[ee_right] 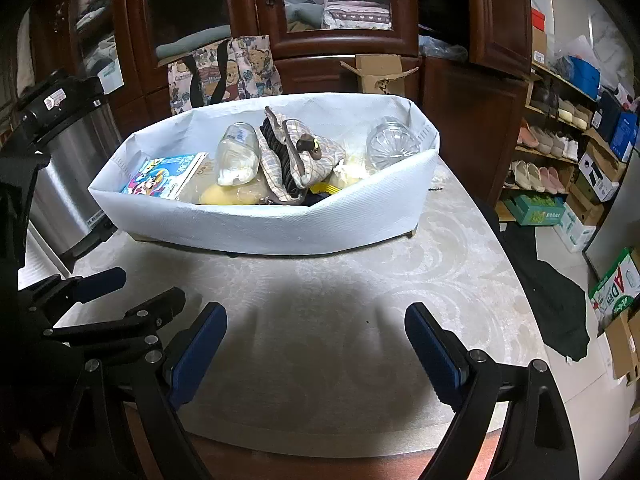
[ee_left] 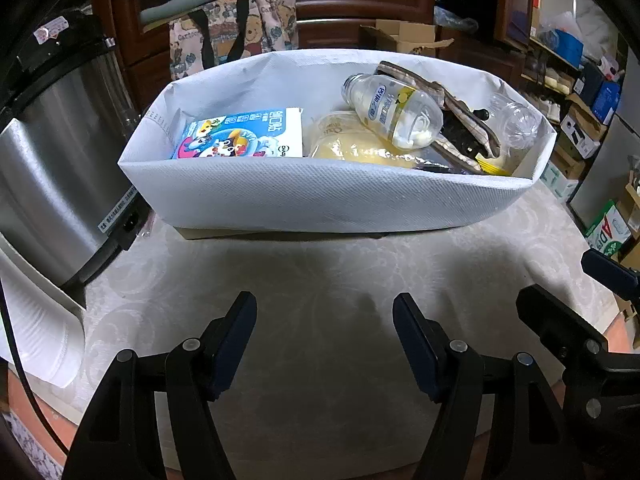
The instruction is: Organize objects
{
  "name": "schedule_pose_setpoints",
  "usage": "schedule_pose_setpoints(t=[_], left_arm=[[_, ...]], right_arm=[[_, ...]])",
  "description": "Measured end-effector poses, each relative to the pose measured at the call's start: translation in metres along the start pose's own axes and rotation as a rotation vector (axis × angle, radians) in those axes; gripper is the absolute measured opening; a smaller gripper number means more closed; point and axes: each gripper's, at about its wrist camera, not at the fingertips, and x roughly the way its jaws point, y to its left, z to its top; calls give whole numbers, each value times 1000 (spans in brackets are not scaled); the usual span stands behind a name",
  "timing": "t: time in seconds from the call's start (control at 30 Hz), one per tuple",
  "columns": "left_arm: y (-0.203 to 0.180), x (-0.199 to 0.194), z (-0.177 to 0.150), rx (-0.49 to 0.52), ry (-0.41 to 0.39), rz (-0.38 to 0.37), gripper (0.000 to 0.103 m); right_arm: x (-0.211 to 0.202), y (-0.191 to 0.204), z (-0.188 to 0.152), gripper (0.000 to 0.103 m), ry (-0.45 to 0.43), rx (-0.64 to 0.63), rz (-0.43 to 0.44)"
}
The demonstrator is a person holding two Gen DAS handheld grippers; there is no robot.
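Observation:
A white fabric-lined box [ee_left: 320, 196] [ee_right: 280, 220] stands on the table ahead of both grippers. In it lie a blue cartoon-printed carton [ee_left: 244, 134] [ee_right: 168, 176], a clear labelled bottle [ee_left: 394, 110] [ee_right: 236, 156], a yellow packet [ee_left: 352, 148] [ee_right: 232, 196], a plaid pouch [ee_left: 460, 116] [ee_right: 296, 160] and an empty clear bottle [ee_left: 516, 120] [ee_right: 390, 142]. My left gripper [ee_left: 324, 340] is open and empty above the bare tablecloth. My right gripper [ee_right: 316, 348] is open and empty beside it, and shows at the right edge of the left wrist view [ee_left: 572, 300].
A steel cooker [ee_left: 60, 160] [ee_right: 68, 160] stands at the left of the table. A stack of white disposable plates [ee_left: 36, 320] lies near it. A dark wooden cabinet [ee_right: 280, 20], a tote bag [ee_right: 224, 72], shoe shelves [ee_right: 560, 140] and cartons lie beyond.

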Motion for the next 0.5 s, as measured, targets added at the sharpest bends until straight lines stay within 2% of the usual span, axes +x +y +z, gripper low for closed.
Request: schedule_pose_setpoints(t=[0.5], left_arm=[[2,0,2,-8,0,-5,70]], right_arm=[[0,0,0,91,2,-1,-1]])
